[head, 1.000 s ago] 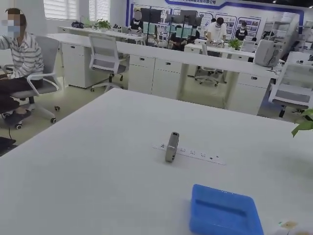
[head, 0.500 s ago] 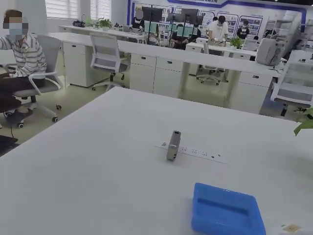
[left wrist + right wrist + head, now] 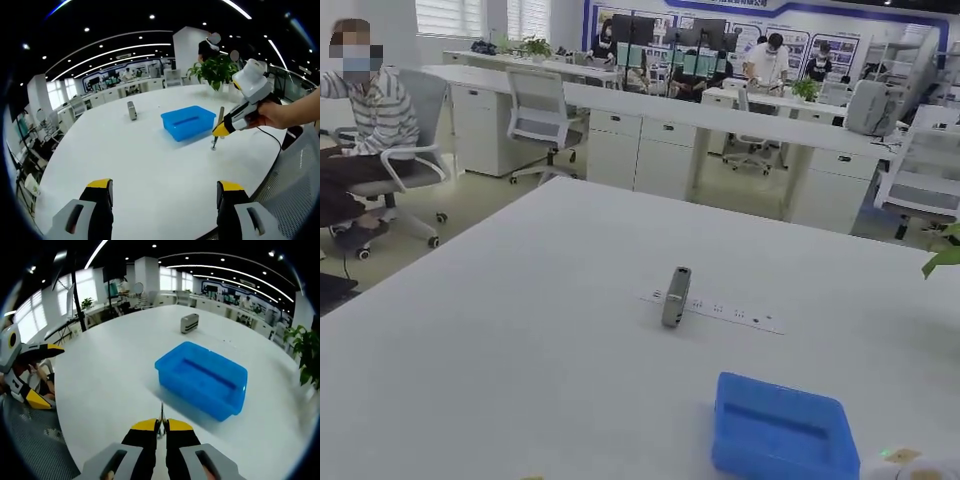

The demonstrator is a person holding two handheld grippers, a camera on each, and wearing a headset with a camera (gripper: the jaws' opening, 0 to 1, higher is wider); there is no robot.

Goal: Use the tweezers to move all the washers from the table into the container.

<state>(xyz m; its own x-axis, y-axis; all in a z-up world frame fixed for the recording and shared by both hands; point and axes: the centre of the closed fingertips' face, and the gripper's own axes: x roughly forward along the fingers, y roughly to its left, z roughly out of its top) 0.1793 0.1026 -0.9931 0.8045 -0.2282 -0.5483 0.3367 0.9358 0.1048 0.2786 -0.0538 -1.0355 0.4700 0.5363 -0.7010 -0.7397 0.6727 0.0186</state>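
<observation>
The right gripper (image 3: 161, 426) was clenched on the tweezers (image 3: 161, 412), whose thin tips pointed down at the white table (image 3: 110, 365) just beside the near wall of the blue container (image 3: 192, 389); whether they touched the surface could not be told. In the left gripper view, a hand (image 3: 272, 114) held that gripper on the far side of the table. The left gripper (image 3: 165, 184) hung released, jaws wide apart, well back from the container. A small grey device (image 3: 189, 323) stood beyond the container.
</observation>
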